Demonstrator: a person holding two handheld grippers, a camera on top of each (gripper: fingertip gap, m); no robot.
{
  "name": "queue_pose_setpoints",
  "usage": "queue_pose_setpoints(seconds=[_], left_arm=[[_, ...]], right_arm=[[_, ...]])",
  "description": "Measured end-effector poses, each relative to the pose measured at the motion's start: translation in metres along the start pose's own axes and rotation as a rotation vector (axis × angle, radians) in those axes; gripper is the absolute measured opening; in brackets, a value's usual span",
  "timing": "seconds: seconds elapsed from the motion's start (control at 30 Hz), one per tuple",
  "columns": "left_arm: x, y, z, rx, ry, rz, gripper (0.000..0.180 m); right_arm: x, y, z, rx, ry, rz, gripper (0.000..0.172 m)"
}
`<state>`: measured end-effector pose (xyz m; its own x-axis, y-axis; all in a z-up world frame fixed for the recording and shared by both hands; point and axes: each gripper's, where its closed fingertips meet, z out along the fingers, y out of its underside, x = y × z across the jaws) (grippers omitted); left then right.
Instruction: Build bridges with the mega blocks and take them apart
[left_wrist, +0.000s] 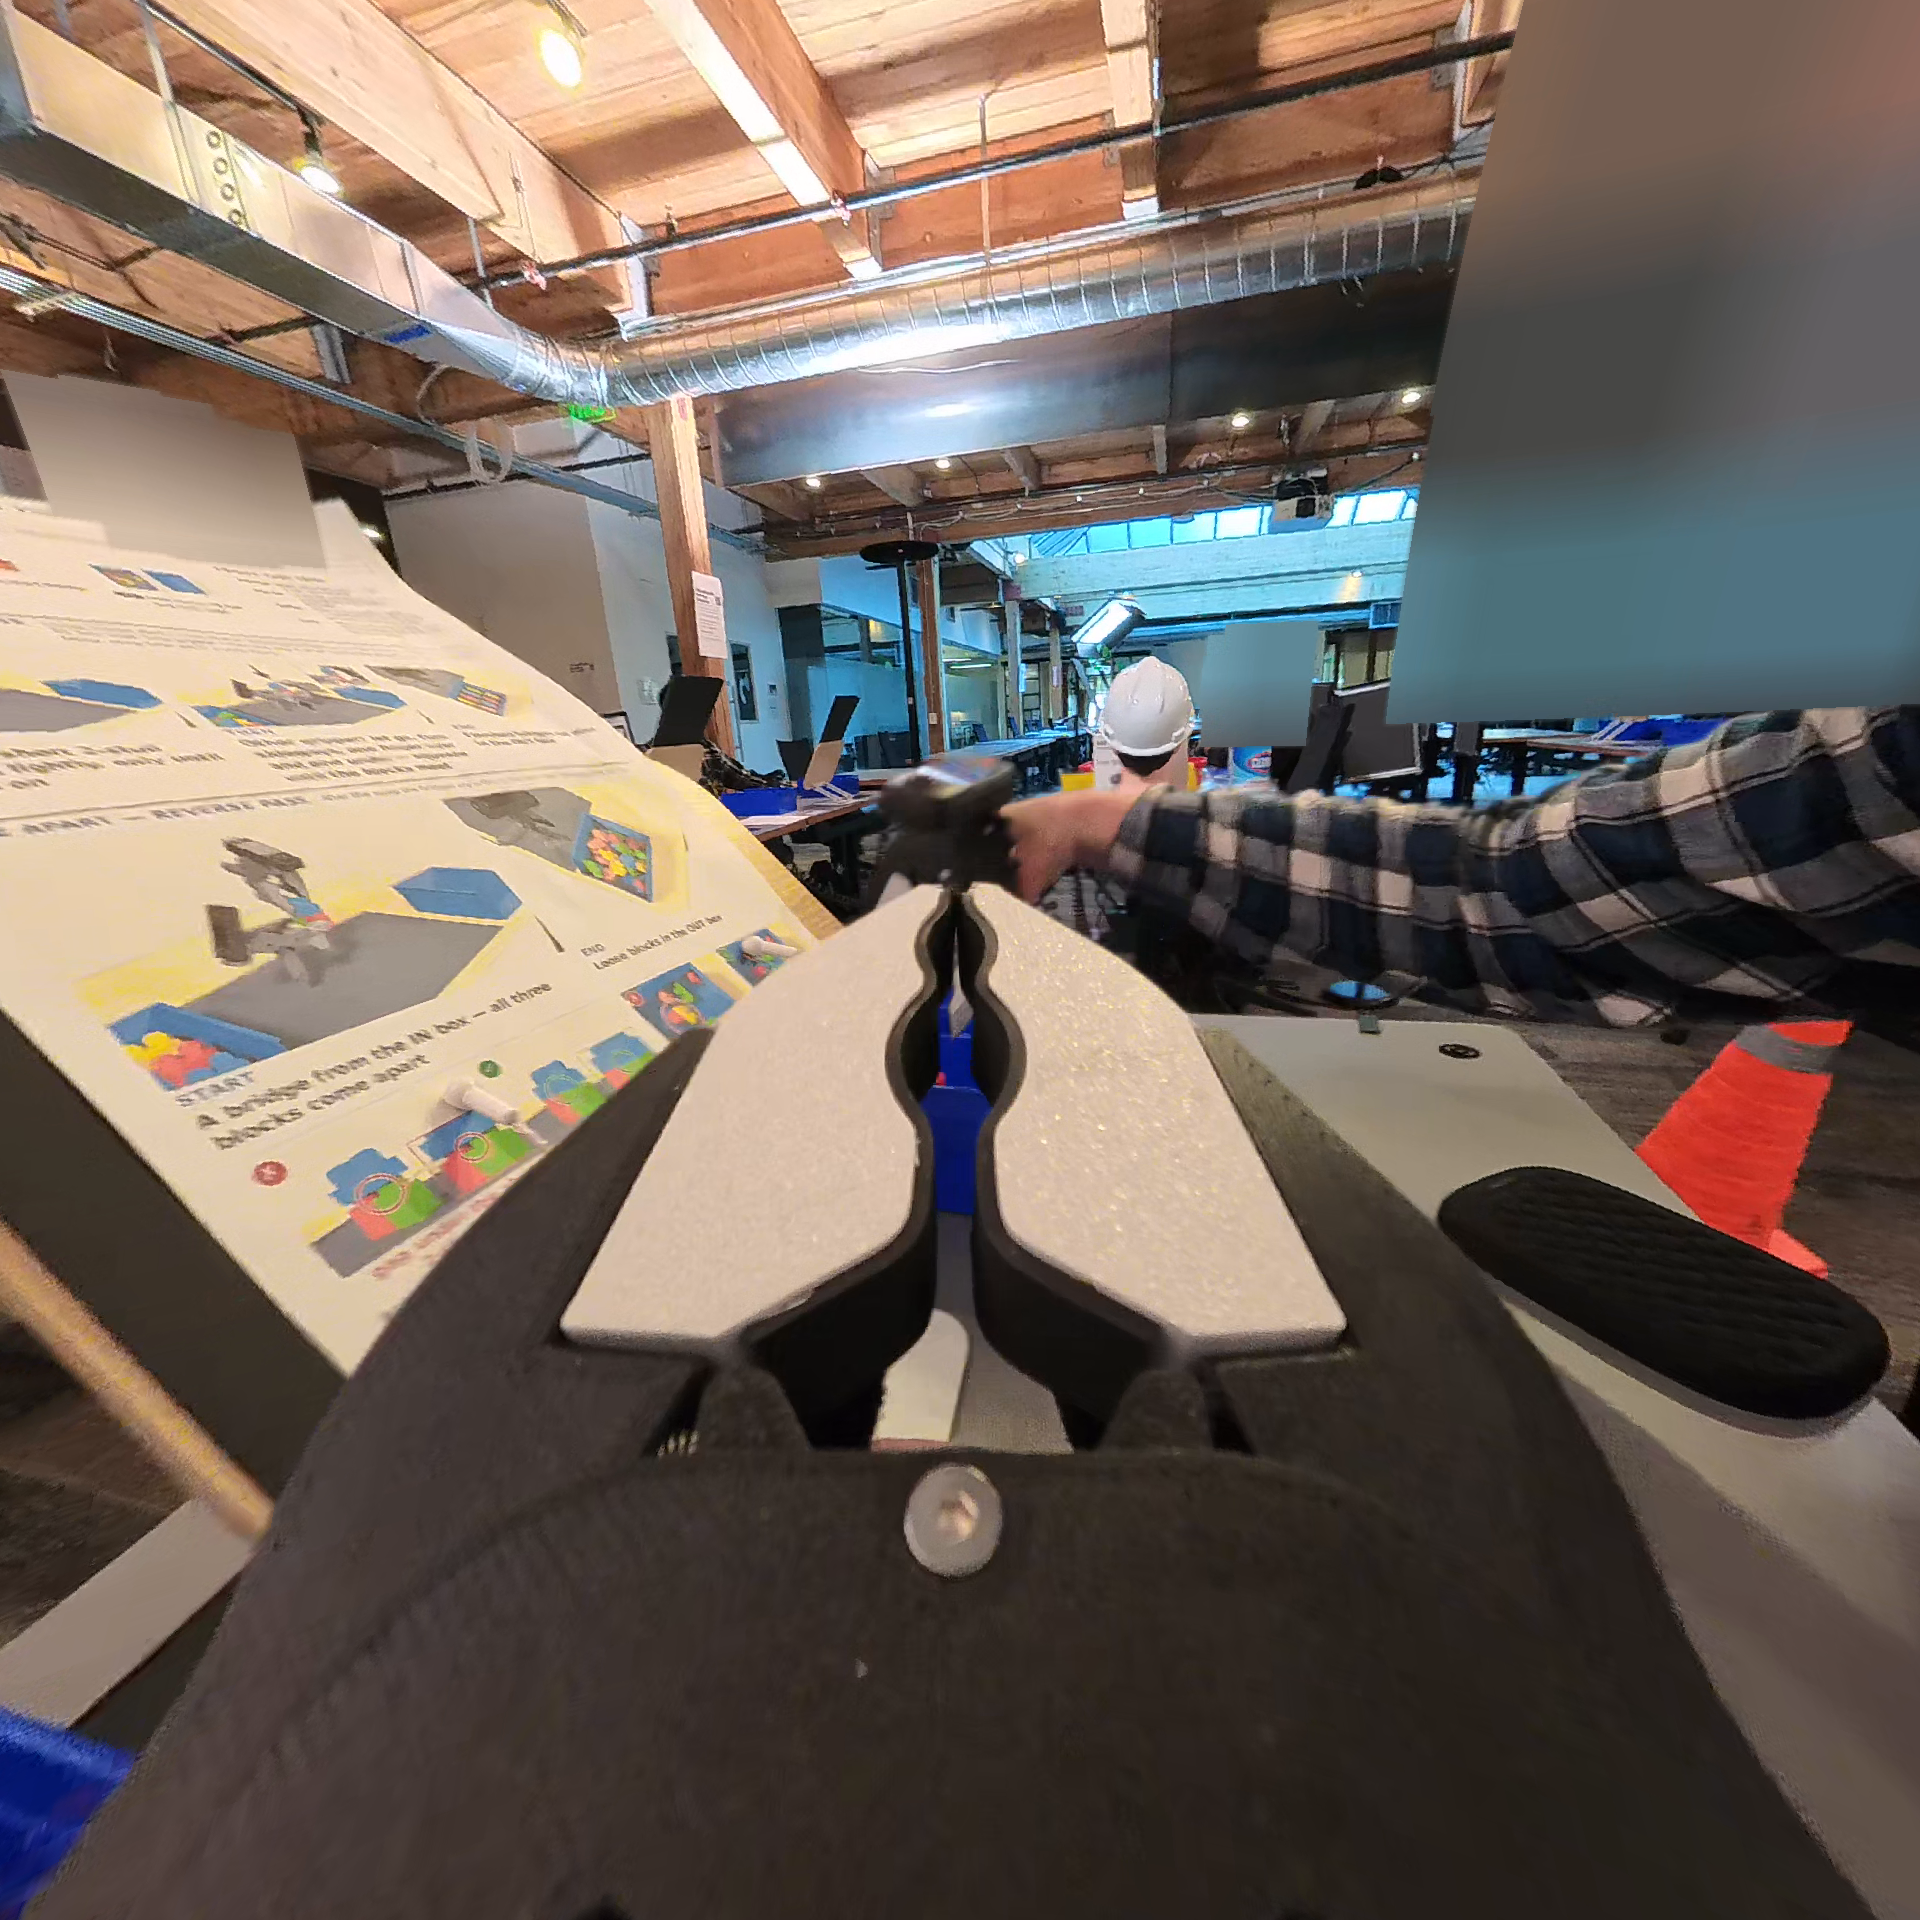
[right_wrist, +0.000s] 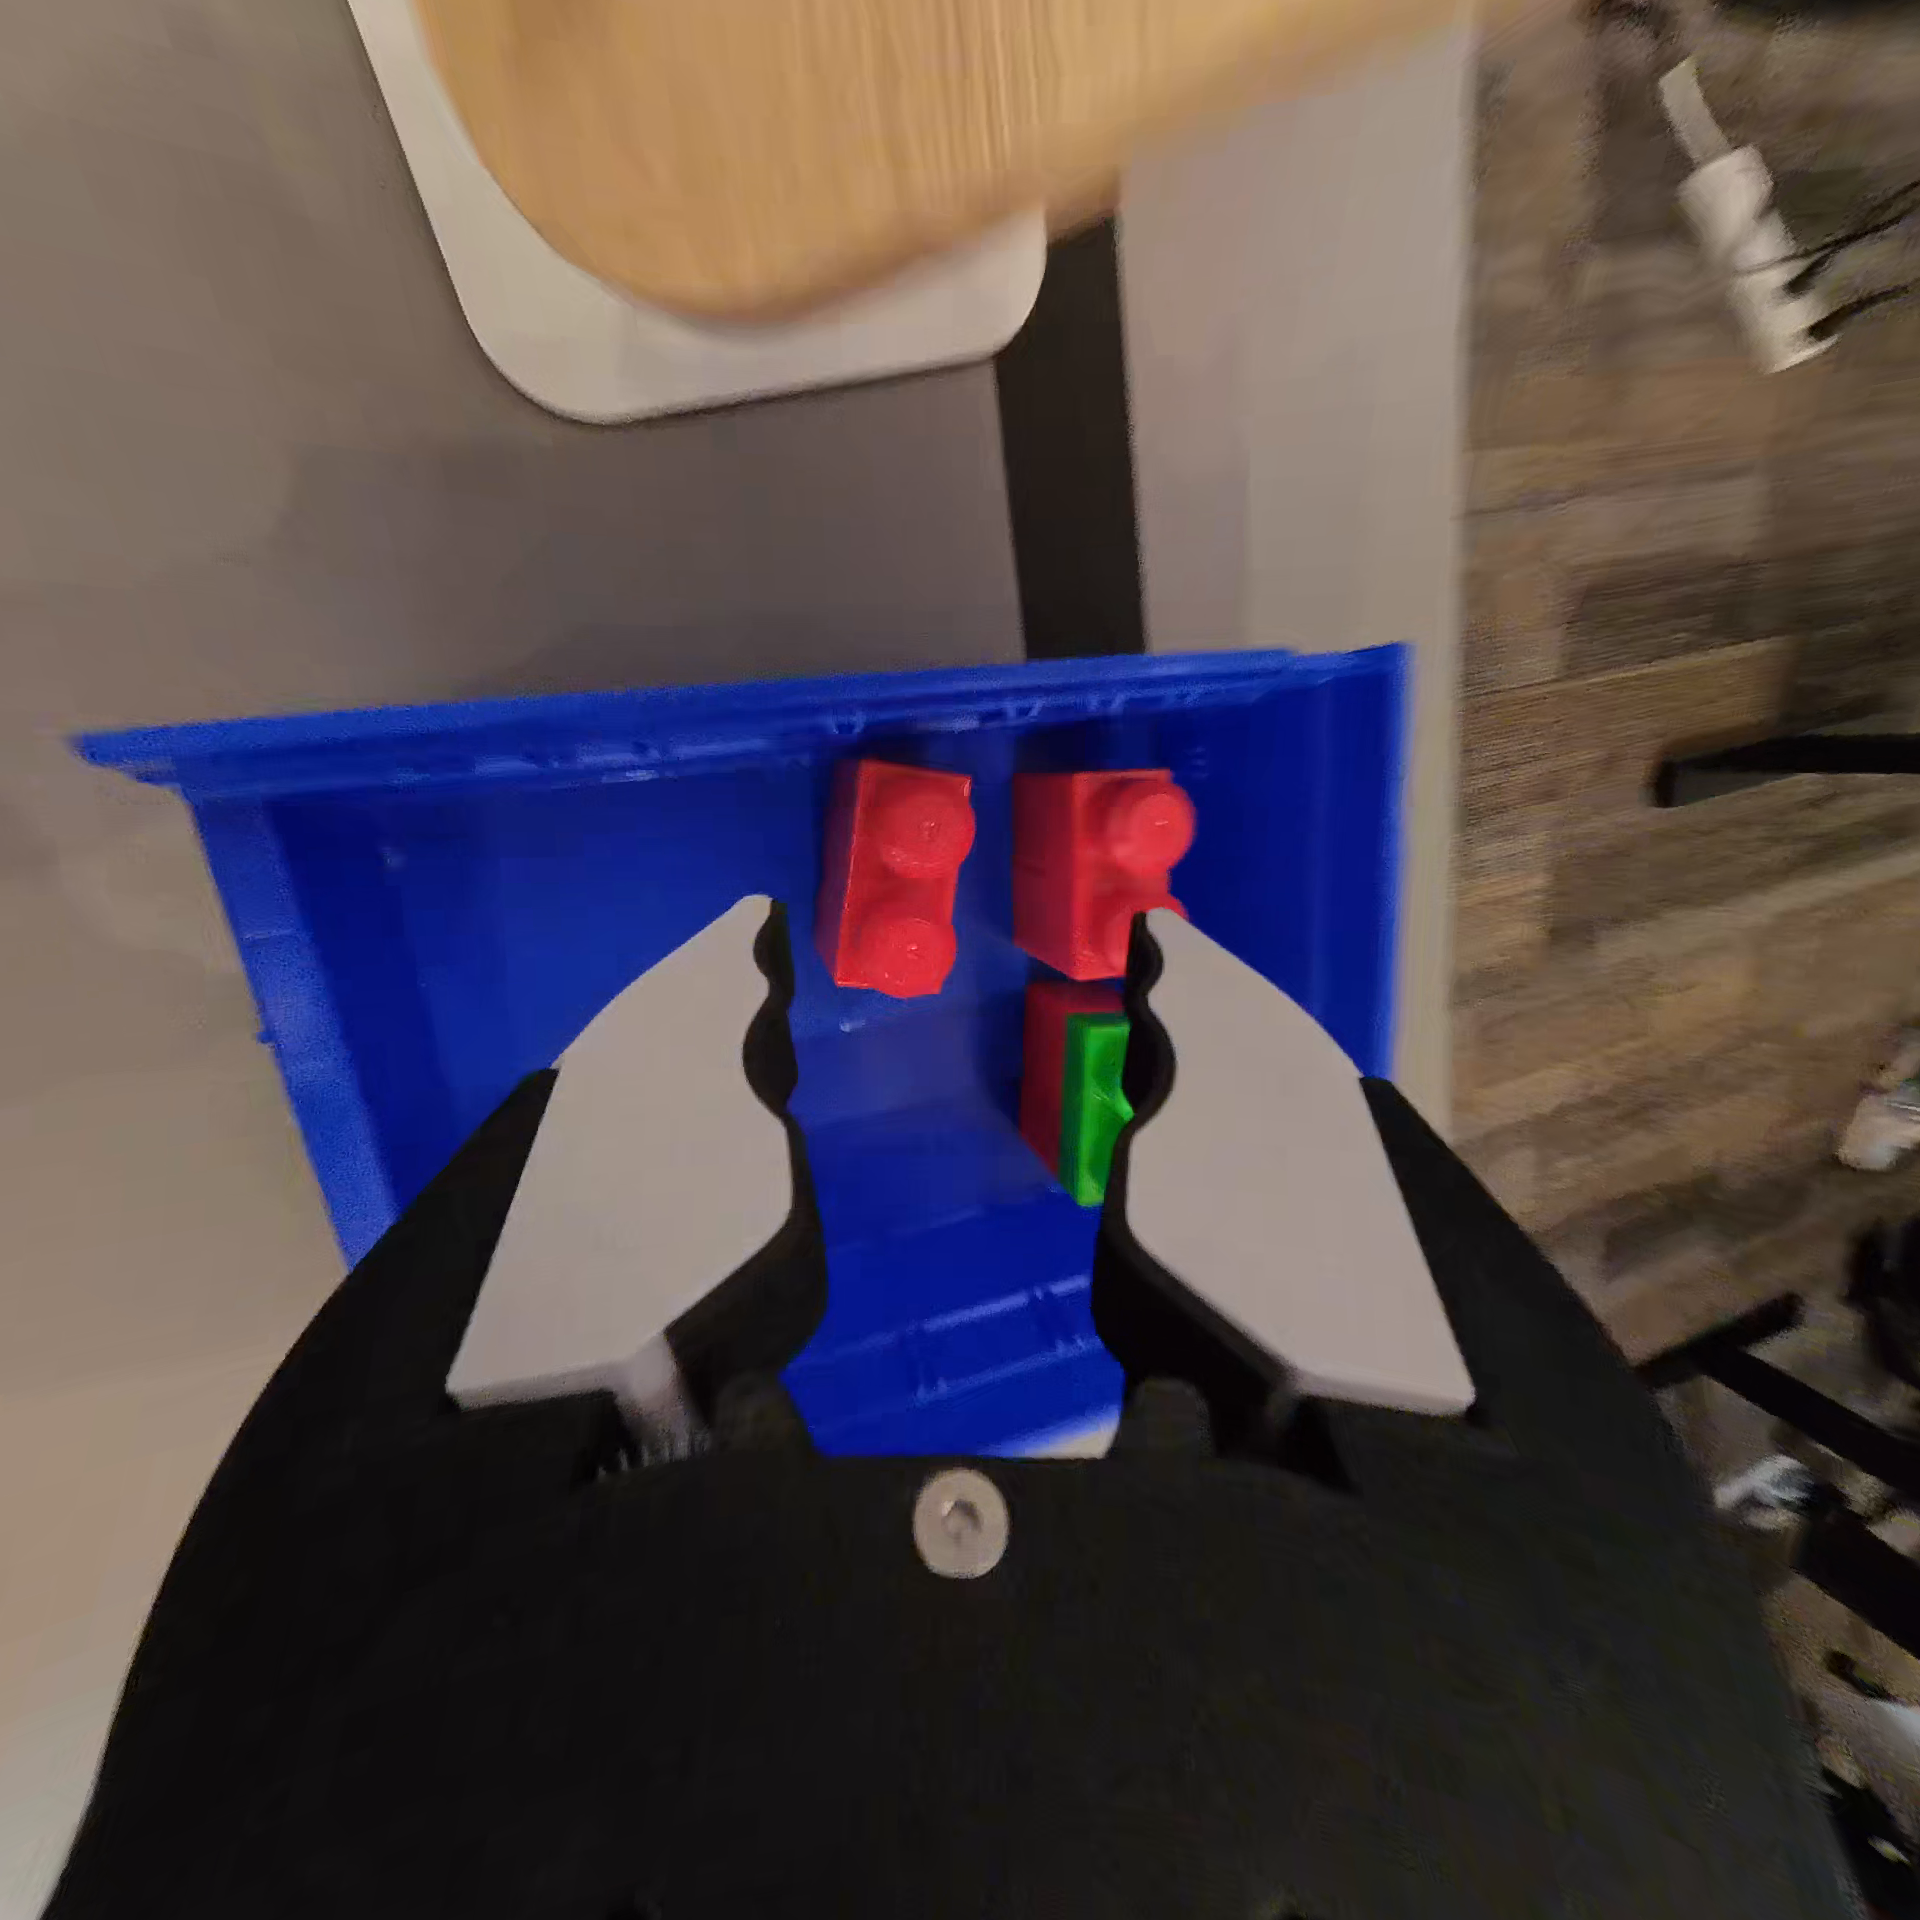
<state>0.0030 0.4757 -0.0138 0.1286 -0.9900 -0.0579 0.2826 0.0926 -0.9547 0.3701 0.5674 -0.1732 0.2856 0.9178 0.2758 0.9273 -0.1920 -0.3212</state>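
Inside, studded red blocks (right_wrist: 896, 883), glossy.

Right wrist view: one blue bin (right_wrist: 499, 935). Red blocks in it: three, namely one two-stud (right_wrist: 894, 883), a second (right_wrist: 1091, 862) right of it, and a third (right_wrist: 1044, 1070) below that, partly hidden. Green blocks: one (right_wrist: 1096, 1101), against the third red. Wood-topped tables: one (right_wrist: 779, 135).

Left wrist view: one instruction sheet (left_wrist: 312, 831), one orange cone (left_wrist: 1756, 1122), one white hard hat (left_wrist: 1146, 707), one plaid sleeve (left_wrist: 1507, 883), one silver duct (left_wrist: 935, 332). Grippers: two, the near one (left_wrist: 956, 914) and one far off (left_wrist: 945, 821).
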Motion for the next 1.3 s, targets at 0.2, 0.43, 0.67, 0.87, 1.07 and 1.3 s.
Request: queue_pose_setpoints(seconds=[0.2, 0.43, 0.67, 0.87, 1.07, 1.3], left_arm=[[-0.031, -0.033, -0.037, -0.032, -0.163, 0.102, 0.004], [-0.090, -0.030, -0.095, -0.269, -0.468, 0.258, 0.011], [-0.156, 0.060, -0.154, -0.820, -0.735, 0.159, 0.048], [-0.191, 0.136, -0.163, -1.049, -0.781, 0.054, 0.067], [-0.226, 0.182, -0.149, -1.233, -0.700, 0.211, 0.057], [-0.267, 0.233, -0.158, -1.494, -0.508, 0.265, 0.065]], right_arm=[[-0.038, -0.080, -0.109, 0.165, 0.261, -0.108, 0.045], [-0.117, -0.176, -0.151, 0.453, 0.423, -0.217, 0.029], [-0.163, -0.213, -0.123, 0.614, 0.346, -0.235, 0.021], [-0.169, -0.214, -0.110, 0.615, 0.329, -0.263, 0.018], [-0.172, -0.210, -0.112, 0.650, 0.299, -0.269, 0.017], [-0.169, -0.199, -0.119, 0.673, 0.293, -0.245, 0.014]])
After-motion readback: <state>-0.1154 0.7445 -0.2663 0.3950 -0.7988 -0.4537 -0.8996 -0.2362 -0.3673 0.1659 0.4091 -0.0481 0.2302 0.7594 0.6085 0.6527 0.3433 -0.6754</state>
